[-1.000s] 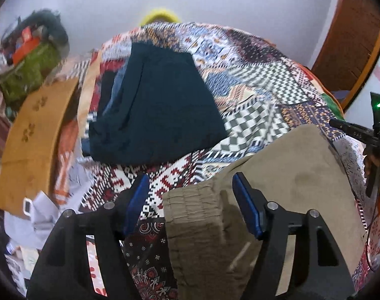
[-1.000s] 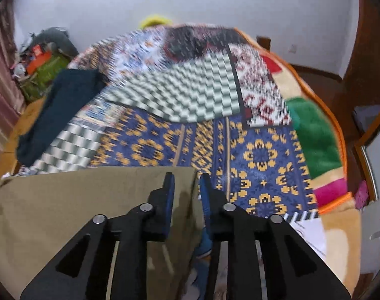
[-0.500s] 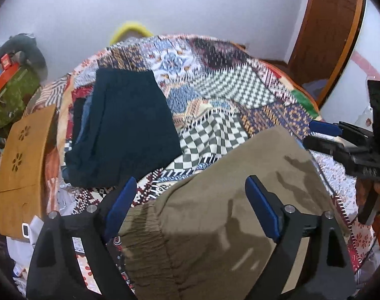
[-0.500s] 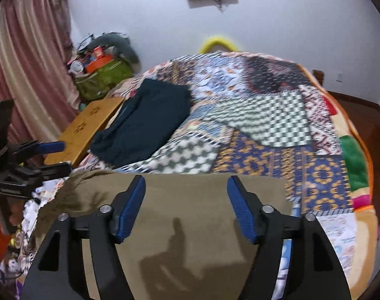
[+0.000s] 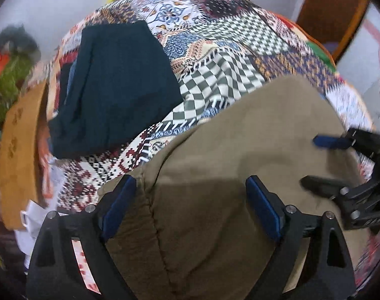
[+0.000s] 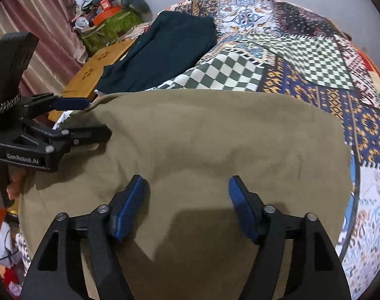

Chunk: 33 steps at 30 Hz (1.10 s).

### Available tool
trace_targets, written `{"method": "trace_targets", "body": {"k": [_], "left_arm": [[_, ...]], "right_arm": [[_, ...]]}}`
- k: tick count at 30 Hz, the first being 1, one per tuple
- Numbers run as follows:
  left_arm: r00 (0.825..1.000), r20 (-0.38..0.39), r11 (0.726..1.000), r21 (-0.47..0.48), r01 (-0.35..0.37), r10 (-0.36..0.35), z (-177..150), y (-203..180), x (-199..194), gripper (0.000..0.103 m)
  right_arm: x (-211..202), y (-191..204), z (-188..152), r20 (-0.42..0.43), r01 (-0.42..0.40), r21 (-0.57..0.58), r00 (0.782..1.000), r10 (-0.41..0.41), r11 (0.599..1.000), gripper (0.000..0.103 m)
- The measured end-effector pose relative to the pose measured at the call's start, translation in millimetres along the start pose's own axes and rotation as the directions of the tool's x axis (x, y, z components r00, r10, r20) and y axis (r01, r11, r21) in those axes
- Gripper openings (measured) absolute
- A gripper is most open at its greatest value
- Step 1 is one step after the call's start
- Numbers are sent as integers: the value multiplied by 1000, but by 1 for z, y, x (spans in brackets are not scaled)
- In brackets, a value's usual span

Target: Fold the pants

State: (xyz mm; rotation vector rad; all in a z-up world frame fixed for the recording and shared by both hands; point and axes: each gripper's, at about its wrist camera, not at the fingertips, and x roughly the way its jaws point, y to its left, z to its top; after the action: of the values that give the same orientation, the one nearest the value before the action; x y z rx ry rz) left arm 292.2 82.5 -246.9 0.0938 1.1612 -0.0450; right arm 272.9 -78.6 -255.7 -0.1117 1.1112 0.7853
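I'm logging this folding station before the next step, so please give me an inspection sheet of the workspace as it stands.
Surface: bed under a patchwork quilt, busy pattern.
Job's things: olive pants lying flat at the near edge, elastic waistband on the left side.
Clutter: dark folded garment further back; wooden board and green bag off the bed's left side.
Grippers: left gripper open above the waistband end; right gripper above the pants, jaws opening, nothing pinched.
Cables: nothing seen.
Surroundings: white wall, pink curtain, wooden door.

Khaki pants (image 5: 240,155) near end cut off by frame; clutter (image 5: 7,75) blurred.
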Motion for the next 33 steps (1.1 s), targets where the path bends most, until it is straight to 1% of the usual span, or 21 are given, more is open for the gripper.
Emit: {"method": "trace_targets", "body": {"k": [3, 5, 9, 12, 16, 19, 24, 28, 33], "left_arm": [[1000, 22, 999, 34, -22, 21, -14, -6, -8, 92], [999, 36, 999, 33, -22, 21, -23, -7, -14, 92], [998, 62, 1000, 3, -15, 15, -38, -6, -26, 92], [996, 85, 1000, 1, -28, 28, -47, -8, -34, 92], [992, 115, 999, 0, -45, 44, -63, -8, -45, 92], [990, 129, 998, -10, -59, 60, -73, -8, -53, 92], [983, 162, 997, -24, -79, 82, -92, -9, -65, 93], [978, 188, 995, -56, -80, 89, -103, -9, -72, 93], [974, 201, 993, -75, -88, 102, -107, -7, -79, 93]], "right_arm": [[-10, 0, -13, 9, 18, -10, 1000, -18, 1000, 73], [-18, -1, -23, 25, 37, -12, 999, -37, 999, 74], [-33, -8, -38, 50, 36, 42, 998, -39, 998, 75], [-41, -10, -47, 70, 32, 82, 997, -38, 996, 75], [-55, -13, -68, 95, 32, 123, 994, -44, 992, 76], [-62, -16, -83, 93, 20, 151, 995, -35, 988, 78], [-71, -20, -110, 93, 26, 189, 995, -44, 982, 78], [-76, -21, -122, 93, 33, 209, 994, -54, 977, 78], [-79, -18, -118, 77, 67, 190, 994, -83, 979, 78]]}}
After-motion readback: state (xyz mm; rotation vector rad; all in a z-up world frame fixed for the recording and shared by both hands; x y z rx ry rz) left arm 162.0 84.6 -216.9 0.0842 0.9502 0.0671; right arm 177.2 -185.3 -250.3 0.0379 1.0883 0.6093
